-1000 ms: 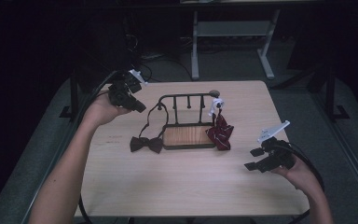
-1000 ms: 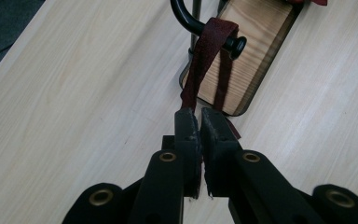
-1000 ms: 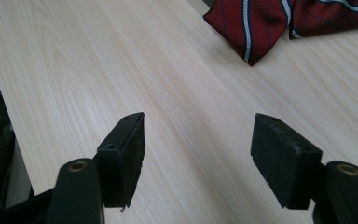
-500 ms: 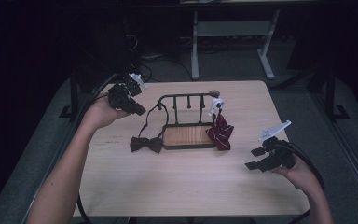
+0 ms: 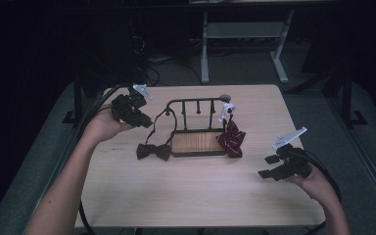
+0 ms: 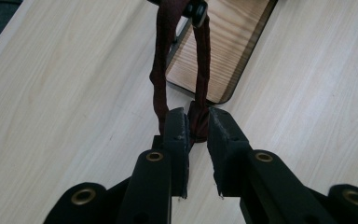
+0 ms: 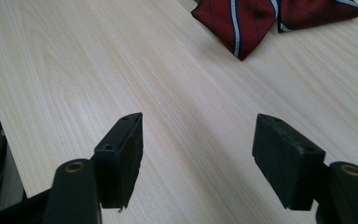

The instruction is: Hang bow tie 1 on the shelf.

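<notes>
Wood: the pale table (image 5: pixel 191 196) carried a black rack (image 5: pixel 198 125) on a brown wooden base, set a little past the table's middle.
Bow tie: a dark bow tie (image 5: pixel 153 151) lay flat at the rack's 9 o'clock corner, its strap (image 5: pixel 165 116) looped up over the near end of the top rail.
Striped tie: a red striped tie (image 5: pixel 231 138) hung from the rail's 3 o'clock end and slumped onto the table beside the base.
Left gripper: my left gripper (image 5: pixel 146 121) hovered at 10 o'clock of the rack, just beside the strap. In the left gripper view its jaws stood a narrow gap apart, with the strap (image 6: pixel 200 70) running down between the tips (image 6: pixel 196 128); I could not tell whether they pinched it yet.
Right gripper: my right gripper (image 5: pixel 270 167) rested at 4 o'clock of the rack, well apart from it, jaws spread wide and empty over bare wood. The striped tie (image 7: pixel 242 23) lay ahead at its 12 to 1 o'clock.
Key relation: the strap's long axis ran from the rail down toward 7 o'clock, straight along my left jaws' line. My left hand was much the nearer to it.
Next move, my guess: squeezing on the strap and lifting it off the rail end.
</notes>
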Motion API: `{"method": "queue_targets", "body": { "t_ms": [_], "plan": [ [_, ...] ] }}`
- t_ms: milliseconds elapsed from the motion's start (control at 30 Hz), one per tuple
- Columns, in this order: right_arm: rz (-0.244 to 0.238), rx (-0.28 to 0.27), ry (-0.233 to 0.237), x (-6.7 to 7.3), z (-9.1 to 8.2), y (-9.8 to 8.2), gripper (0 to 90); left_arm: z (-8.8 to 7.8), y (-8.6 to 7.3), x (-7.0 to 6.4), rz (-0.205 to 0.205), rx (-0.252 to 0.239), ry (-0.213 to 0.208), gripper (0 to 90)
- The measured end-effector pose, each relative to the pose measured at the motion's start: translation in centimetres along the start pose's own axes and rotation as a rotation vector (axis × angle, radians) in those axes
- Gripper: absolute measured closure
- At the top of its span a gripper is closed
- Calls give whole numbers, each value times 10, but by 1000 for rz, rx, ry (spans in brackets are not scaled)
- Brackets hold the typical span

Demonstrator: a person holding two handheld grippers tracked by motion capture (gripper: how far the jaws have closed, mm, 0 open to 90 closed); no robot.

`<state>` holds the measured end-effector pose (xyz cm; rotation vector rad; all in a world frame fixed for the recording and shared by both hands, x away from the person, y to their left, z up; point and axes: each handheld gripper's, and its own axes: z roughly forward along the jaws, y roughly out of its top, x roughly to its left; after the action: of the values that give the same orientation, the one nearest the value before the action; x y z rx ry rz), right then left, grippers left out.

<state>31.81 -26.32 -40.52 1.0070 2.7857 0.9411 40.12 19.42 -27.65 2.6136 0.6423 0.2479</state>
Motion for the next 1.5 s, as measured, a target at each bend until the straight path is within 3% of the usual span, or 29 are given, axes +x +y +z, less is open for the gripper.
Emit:
{"method": "queue_targets", "body": {
  "t_ms": [567, 933, 1500],
  "plan": [
    [4, -1, -1, -2, -1, -1, 314, 7, -19, -12, -2, -16, -17, 693],
    [11, 3, -7, -1, -3, -3, 313, 12, -38, -16, -8, -44, -20, 642],
    [6, 20, -13, 0, -1, -5, 313, 27, -67, -26, -24, -27, -20, 549]
  ]
}}
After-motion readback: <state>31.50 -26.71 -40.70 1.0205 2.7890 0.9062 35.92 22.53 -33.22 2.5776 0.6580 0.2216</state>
